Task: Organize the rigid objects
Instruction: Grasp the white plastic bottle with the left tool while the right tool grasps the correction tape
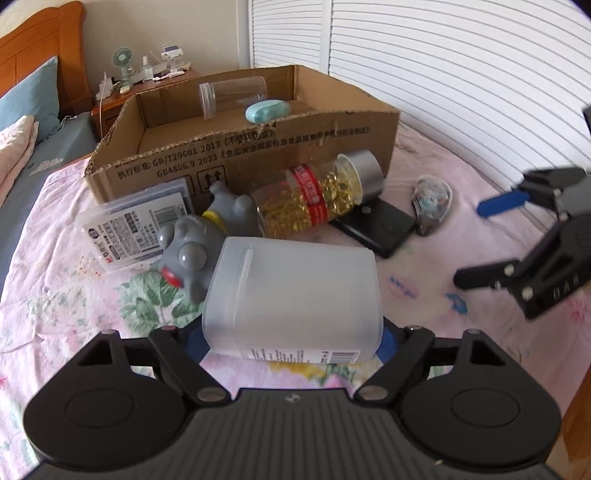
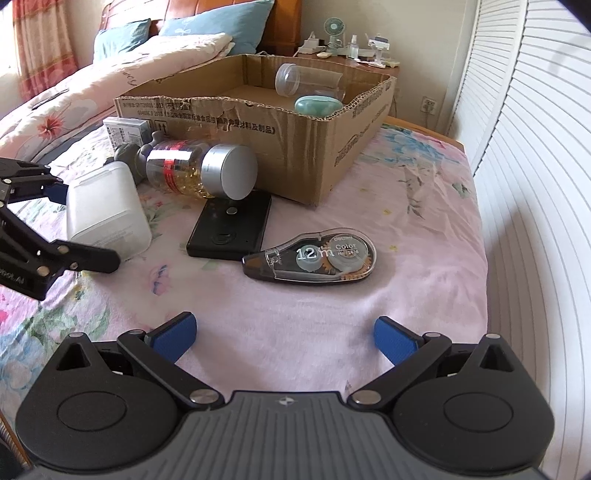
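Note:
My left gripper [image 1: 291,339] is shut on a frosted white plastic box [image 1: 295,295], also seen in the right wrist view [image 2: 107,210], just above the pink bedspread. My right gripper [image 2: 284,336] is open and empty, short of a correction tape dispenser [image 2: 314,258]. A cardboard box [image 1: 258,147] stands behind, holding a clear jar [image 1: 232,92] and a teal case [image 1: 267,110]. In front of it lie a capsule bottle [image 1: 317,195], a grey toy [image 1: 195,240], a black flat device [image 2: 229,229] and a clear labelled case [image 1: 133,225].
White louvred doors [image 2: 535,184] run along the right. A nightstand [image 2: 351,48] with a fan and small items stands behind the box. Pillows [image 2: 207,26] and a quilt lie at the far left. The bed's edge is close on the right.

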